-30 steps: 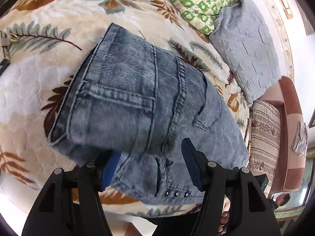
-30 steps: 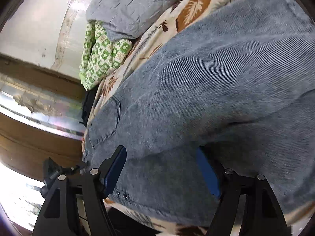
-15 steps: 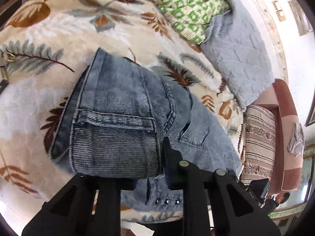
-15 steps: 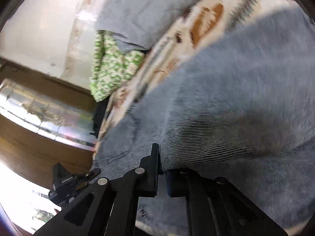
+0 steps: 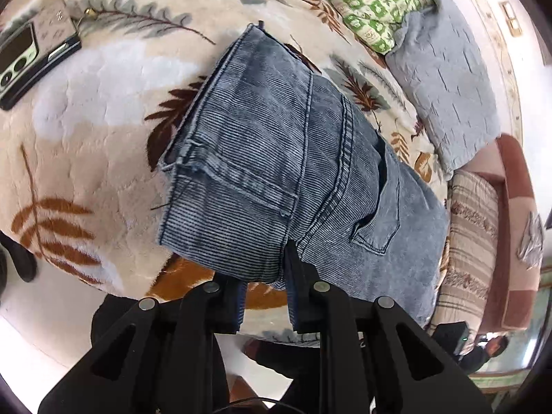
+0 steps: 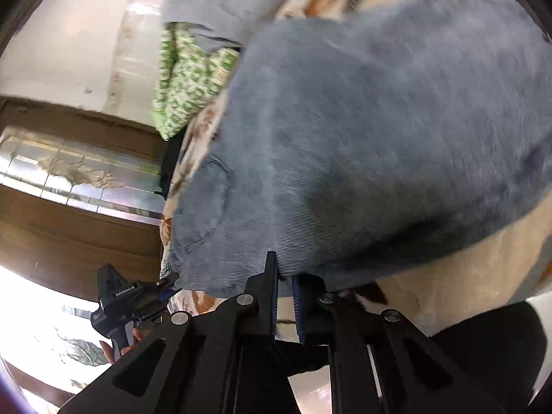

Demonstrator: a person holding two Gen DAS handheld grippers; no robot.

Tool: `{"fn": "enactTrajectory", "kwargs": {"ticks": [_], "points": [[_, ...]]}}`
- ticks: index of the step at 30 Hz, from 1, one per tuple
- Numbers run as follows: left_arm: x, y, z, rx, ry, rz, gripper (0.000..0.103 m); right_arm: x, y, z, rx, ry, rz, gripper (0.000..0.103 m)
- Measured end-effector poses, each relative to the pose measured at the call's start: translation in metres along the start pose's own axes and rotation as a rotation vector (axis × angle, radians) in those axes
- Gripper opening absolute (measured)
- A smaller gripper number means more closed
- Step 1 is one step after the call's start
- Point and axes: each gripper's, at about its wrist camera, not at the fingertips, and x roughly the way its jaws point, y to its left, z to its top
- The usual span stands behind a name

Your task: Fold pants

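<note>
Two tools grip the pants (image 5: pixel 296 172) along their near edge, so the fold looks well under way rather than finished. The garment lies on the bed (image 5: pixel 103 110), doubled over at least once: a hemmed cuff layer sits on top at 10 o'clock, while a back pocket shows on the lower layer towards 4 o'clock. The left tool (image 5: pixel 265 296) has just been closing and now pinches the thick near edge between its blue pads. The right tool (image 6: pixel 284 293) has just been closing too, and clamps a fold of the same cloth at its near margin; that view is blurred. My guess is that one more fold, carrying this held edge away towards 12 o'clock, is left, then a smoothing.

The fabric is a faded blue, finely ribbed weave with heavy double-stitched seams, stiff enough to hold a crease. Beneath it the bed cover is plush and cream with rust and grey leaf prints. A phone (image 5: pixel 24 62) lies at 10 o'clock, well apart.
</note>
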Motion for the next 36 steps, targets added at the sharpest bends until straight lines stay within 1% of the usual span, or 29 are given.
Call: {"fn": "enactTrajectory", "kwargs": {"ticks": [1,2,3,4,5,6,7,9,11,12,14,16,17,19,20,21,22,23,25,26,27,29,31,32,33,34,36], "points": [[-0.003,-0.002,-0.001,0.006,-0.007,-0.008,0.017,-0.002,-0.001,0.001,0.004,-0.008,-0.007,0.014],[-0.008,-0.006,-0.003,0.024,-0.022,-0.011,0.017,-0.007,-0.002,0.003,0.007,-0.019,-0.005,0.021],[-0.012,-0.012,-0.005,0.050,-0.036,-0.015,0.020,-0.015,-0.005,0.006,0.014,-0.045,-0.004,0.027],[-0.015,-0.018,-0.008,0.073,-0.043,-0.024,0.024,-0.026,-0.010,0.010,0.029,-0.084,-0.006,0.039],[-0.016,-0.023,-0.012,0.083,-0.042,-0.036,0.039,-0.040,-0.017,0.013,0.047,-0.126,-0.007,0.046],[-0.017,-0.029,-0.016,0.094,-0.038,-0.058,0.053,-0.055,-0.026,0.017,0.073,-0.172,-0.012,0.047],[-0.016,-0.035,-0.021,0.105,-0.030,-0.078,0.057,-0.070,-0.037,0.020,0.101,-0.214,-0.022,0.048],[-0.009,-0.048,-0.031,0.132,0.011,-0.109,0.057,-0.100,-0.060,0.027,0.165,-0.301,-0.064,0.049],[0.003,-0.063,-0.045,0.161,0.081,-0.137,0.058,-0.127,-0.083,0.031,0.226,-0.375,-0.079,0.052],[0.008,-0.069,-0.051,0.174,0.106,-0.138,0.059,-0.139,-0.094,0.033,0.256,-0.409,-0.083,0.053],[0.024,-0.083,-0.063,0.224,0.157,-0.113,0.059,-0.152,-0.109,0.040,0.287,-0.449,-0.088,0.055],[0.036,-0.086,-0.063,0.230,0.165,-0.067,0.059,-0.158,-0.120,0.049,0.294,-0.469,-0.078,0.055],[0.044,-0.086,-0.060,0.213,0.169,-0.041,0.059,-0.158,-0.124,0.055,0.291,-0.474,-0.076,0.055],[0.053,-0.084,-0.052,0.168,0.174,-0.029,0.057,-0.152,-0.125,0.065,0.275,-0.473,-0.066,0.053],[0.055,-0.084,-0.049,0.144,0.179,-0.033,0.056,-0.151,-0.125,0.073,0.257,-0.459,-0.081,0.040],[0.056,-0.084,-0.046,0.118,0.183,-0.042,0.049,-0.146,-0.118,0.082,0.239,-0.448,-0.094,0.026],[0.050,-0.083,-0.045,0.106,0.177,-0.050,0.046,-0.151,-0.115,0.090,0.211,-0.443,-0.097,0.007],[0.046,-0.086,-0.044,0.108,0.164,-0.056,0.043,-0.165,-0.108,0.095,0.182,-0.471,-0.086,0.007],[0.039,-0.092,-0.044,0.137,0.144,-0.058,0.033,-0.198,-0.095,0.094,0.108,-0.535,-0.079,0.007],[0.038,-0.092,-0.045,0.149,0.139,-0.052,0.030,-0.213,-0.091,0.092,0.076,-0.563,-0.098,0.006],[0.040,-0.091,-0.046,0.151,0.142,-0.039,0.030,-0.225,-0.093,0.090,0.069,-0.585,-0.131,0.005],[0.051,-0.084,-0.048,0.132,0.179,-0.020,0.030,-0.235,-0.111,0.082,0.106,-0.578,-0.174,0.003],[0.062,-0.081,-0.051,0.127,0.206,0.001,0.029,-0.233,-0.137,0.070,0.167,-0.551,-0.225,0.003],[0.064,-0.078,-0.052,0.126,0.217,0.007,0.029,-0.231,-0.150,0.064,0.203,-0.534,-0.234,0.003],[0.065,-0.079,-0.053,0.127,0.219,0.008,0.029,-0.227,-0.162,0.059,0.235,-0.518,-0.228,0.004],[0.064,-0.080,-0.054,0.132,0.217,0.009,0.029,-0.226,-0.166,0.054,0.247,-0.518,-0.212,0.009],[0.059,-0.083,-0.055,0.159,0.199,0.020,0.029,-0.225,-0.165,0.051,0.239,-0.530,-0.164,0.009]]}}
